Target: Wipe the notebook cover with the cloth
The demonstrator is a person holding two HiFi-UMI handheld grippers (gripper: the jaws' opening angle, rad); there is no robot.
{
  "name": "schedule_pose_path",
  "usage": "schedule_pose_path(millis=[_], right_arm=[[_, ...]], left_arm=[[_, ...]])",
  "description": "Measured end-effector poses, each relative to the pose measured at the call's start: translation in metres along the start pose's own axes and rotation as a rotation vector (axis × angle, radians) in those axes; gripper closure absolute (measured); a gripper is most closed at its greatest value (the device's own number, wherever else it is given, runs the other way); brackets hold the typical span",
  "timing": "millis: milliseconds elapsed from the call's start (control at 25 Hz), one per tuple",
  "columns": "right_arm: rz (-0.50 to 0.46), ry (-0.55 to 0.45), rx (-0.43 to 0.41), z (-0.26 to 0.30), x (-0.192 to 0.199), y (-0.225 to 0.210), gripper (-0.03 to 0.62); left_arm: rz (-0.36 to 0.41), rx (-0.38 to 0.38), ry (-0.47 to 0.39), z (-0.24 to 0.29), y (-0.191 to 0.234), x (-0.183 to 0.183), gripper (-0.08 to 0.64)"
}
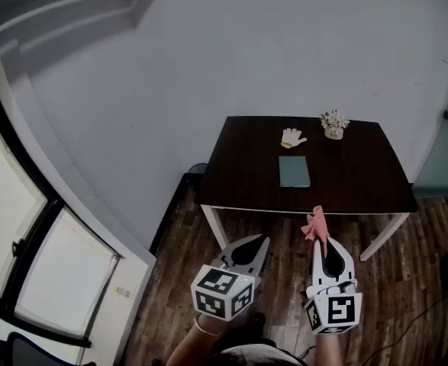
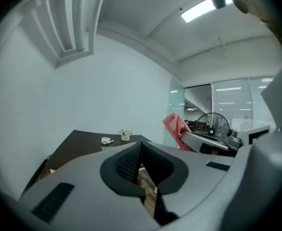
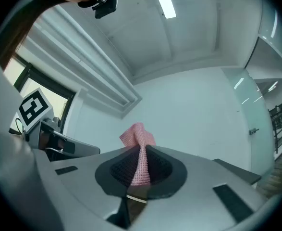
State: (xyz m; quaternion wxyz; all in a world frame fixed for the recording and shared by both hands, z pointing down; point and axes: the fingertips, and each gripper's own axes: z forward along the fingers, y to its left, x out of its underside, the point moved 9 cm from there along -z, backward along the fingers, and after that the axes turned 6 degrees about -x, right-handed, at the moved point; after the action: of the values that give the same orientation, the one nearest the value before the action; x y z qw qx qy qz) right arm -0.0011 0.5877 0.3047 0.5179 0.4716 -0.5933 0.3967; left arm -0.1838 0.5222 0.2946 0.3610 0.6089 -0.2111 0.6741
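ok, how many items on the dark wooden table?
3: a white fabric glove at the back, a small pot of flowers right of it, a flat teal notebook mid-table. The pink mesh cloth is off-table, in the right claw.

left gripper (image 1: 263,241): fingers (image 2: 126,162) together | right gripper (image 1: 319,242): fingers pinching cloth (image 1: 315,223) | both low, side by side

pink mesh-weave cloth (image 1: 315,226), teal notebook (image 1: 294,171) — dark-brown table (image 1: 361,180)

wall (image 1: 246,52) pale grey | floor (image 1: 174,239) dark wood | table (image 1: 361,175) dark, white legs | window (image 1: 2,189) left
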Motion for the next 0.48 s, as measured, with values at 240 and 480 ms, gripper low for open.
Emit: schedule_pose_path(millis=[240,480], right_arm=[[0.022,-0.008,0.011,0.024,0.005,0.0,0.557],[0.001,0.029,0.038,0.053,0.012,-0.003,0.557]], left_arm=[[0.008,0.007,-0.008,0.013,0.021,-0.005,0.54],[-0.006,0.008,-0.02,0.032,0.049,-0.008,0.54]])
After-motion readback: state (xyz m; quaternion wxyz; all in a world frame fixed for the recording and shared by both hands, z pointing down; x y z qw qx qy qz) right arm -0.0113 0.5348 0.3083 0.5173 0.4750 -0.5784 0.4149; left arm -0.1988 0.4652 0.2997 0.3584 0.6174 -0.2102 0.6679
